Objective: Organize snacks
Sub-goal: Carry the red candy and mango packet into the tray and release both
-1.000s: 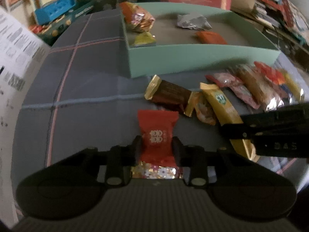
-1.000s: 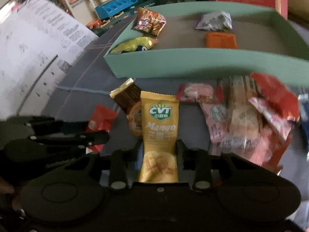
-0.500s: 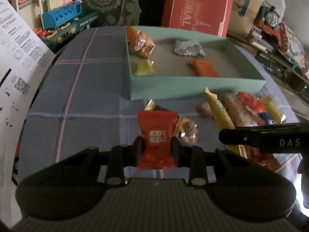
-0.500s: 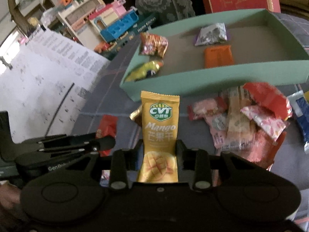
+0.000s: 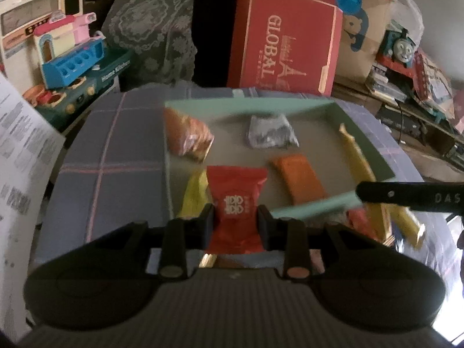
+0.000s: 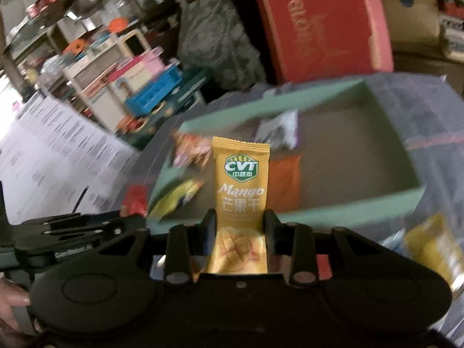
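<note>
Two black hand-held grippers each pinch one snack above the shallow rectangular mint-green cardboard tray [image 5: 374, 150]: the left hand-held gripper [image 5: 235, 220] is closed on a glossy red crinkled foil packet [image 5: 236, 200], the right hand-held gripper [image 6: 240, 226] on a flat yellow mango-printed sachet [image 6: 240, 179]. Four wrapped snacks lie inside the tray, one orange-brown, one silver, one flat orange, one yellow. Checked grey cloth covers the tabletop [image 5: 116, 150].

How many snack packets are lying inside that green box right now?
4 lie in the green box: a shiny orange bag far left, a yellow packet near left, a silver one at the back, an orange one mid-front. The held packets may hide others.
</note>
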`<state>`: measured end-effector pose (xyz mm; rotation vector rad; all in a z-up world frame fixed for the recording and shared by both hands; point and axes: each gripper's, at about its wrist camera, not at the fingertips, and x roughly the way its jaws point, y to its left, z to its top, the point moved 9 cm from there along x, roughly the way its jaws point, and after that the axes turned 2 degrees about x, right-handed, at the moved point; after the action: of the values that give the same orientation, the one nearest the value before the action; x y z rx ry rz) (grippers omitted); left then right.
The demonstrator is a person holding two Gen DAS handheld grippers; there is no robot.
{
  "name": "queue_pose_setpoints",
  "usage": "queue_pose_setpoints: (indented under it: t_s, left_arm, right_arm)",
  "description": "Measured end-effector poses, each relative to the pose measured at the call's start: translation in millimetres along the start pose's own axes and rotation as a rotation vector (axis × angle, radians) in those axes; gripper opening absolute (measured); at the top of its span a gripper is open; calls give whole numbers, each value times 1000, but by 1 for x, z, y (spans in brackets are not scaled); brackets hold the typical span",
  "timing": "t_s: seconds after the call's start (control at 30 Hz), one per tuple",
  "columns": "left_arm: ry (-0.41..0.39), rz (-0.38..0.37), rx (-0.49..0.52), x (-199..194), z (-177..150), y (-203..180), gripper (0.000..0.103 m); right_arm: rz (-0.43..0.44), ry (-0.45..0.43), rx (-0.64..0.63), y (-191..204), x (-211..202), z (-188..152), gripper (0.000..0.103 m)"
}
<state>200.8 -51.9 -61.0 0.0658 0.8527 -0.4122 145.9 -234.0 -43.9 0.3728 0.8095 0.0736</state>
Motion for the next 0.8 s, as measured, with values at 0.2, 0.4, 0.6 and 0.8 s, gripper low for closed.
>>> queue_pose_setpoints:
  t_s: [0.2, 0.4, 0.6, 0.8]
  left_arm:
    - [24, 27, 12, 54, 43, -1, 30]
    - [57, 54, 34, 115, 79, -5, 30]
    - [76, 74, 41, 163, 101, -2, 30]
    - [83, 118, 39, 189, 109, 3, 44]
  right_arm:
    - [-76, -18, -8, -38, 23, 56, 34]
    - [-134, 13, 2, -73, 68, 89, 34]
    - [-156, 52, 1, -88, 115, 102, 34]
    - [-174, 64, -9, -93, 143, 107, 42]
